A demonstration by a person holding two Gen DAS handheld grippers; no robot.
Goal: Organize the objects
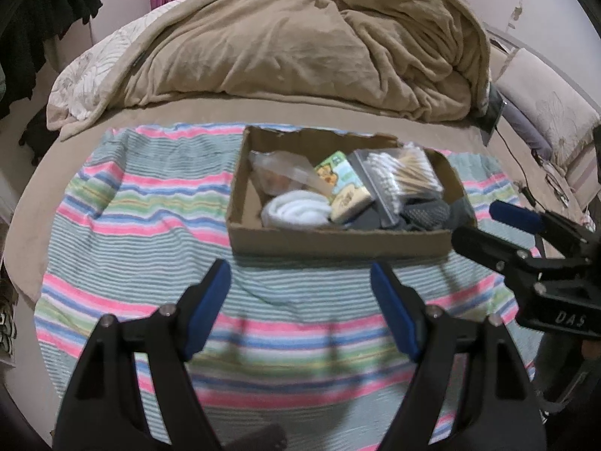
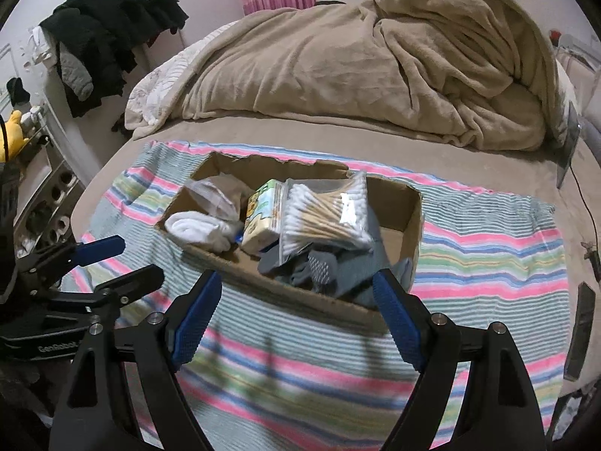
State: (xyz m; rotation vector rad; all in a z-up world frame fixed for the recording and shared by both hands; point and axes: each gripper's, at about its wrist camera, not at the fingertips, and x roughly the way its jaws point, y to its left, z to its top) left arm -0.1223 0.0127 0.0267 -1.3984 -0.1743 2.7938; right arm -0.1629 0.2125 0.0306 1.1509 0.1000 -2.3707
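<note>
Both sets of jaws stand spread wide with nothing between them: the left gripper (image 1: pixel 300 278) hovers over the striped towel (image 1: pixel 150 206) just short of the cardboard box (image 1: pixel 338 242), and the right gripper (image 2: pixel 296 293) hangs over the box's near right corner, above the grey socks (image 2: pixel 323 267). The shallow, open-topped box (image 2: pixel 413 225) sits on the towel, which is spread across the bed (image 2: pixel 338 131). Inside it, a clear bag of cotton swabs (image 2: pixel 326 214) lies tilted on top of the grey socks and leans against a small tissue pack (image 2: pixel 259 221) printed with cartoon pictures. A rolled white sock (image 2: pixel 199 229) sits at the box's left end, with a crumpled clear plastic bag (image 2: pixel 214 195) behind it. In the left wrist view the same items show as white sock (image 1: pixel 296 210), tissue pack (image 1: pixel 338 184), swabs (image 1: pixel 402 176) and grey socks (image 1: pixel 428 212). A heaped tan blanket (image 1: pixel 319 45) fills the far side of the bed, and dark clothes (image 2: pixel 112 26) hang at the far left.
</note>
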